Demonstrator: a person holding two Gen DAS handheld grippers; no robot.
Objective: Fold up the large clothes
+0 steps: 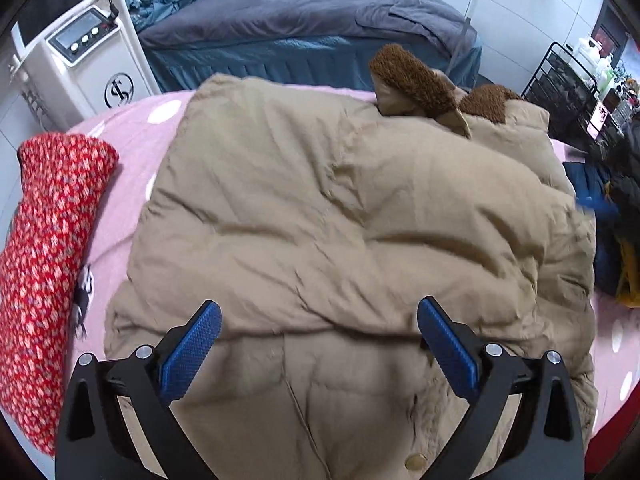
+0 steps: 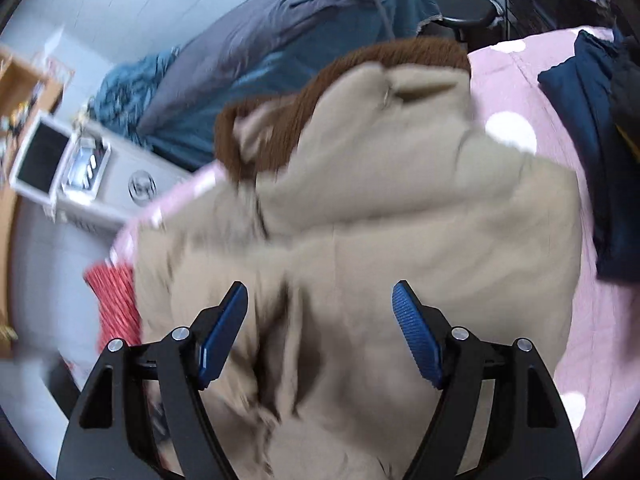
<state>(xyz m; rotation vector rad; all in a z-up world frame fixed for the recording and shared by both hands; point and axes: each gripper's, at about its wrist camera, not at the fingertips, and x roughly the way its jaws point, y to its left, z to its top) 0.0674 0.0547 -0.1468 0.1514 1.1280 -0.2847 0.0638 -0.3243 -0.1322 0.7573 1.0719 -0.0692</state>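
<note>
On the pink bed (image 1: 168,128) lies the tan coat (image 1: 320,208), folded into a puffy bundle with its brown collar (image 1: 416,80) at the far edge. Left gripper (image 1: 319,320) and right gripper (image 2: 320,300) hang above it, jaws wide, holding nothing. Risk: the padded coat may spring open unpressed, or a low finger could snag a fold.

Your left gripper (image 1: 319,322): jaws wide apart, nothing between, angled down. Right gripper (image 2: 320,300): same.
</note>
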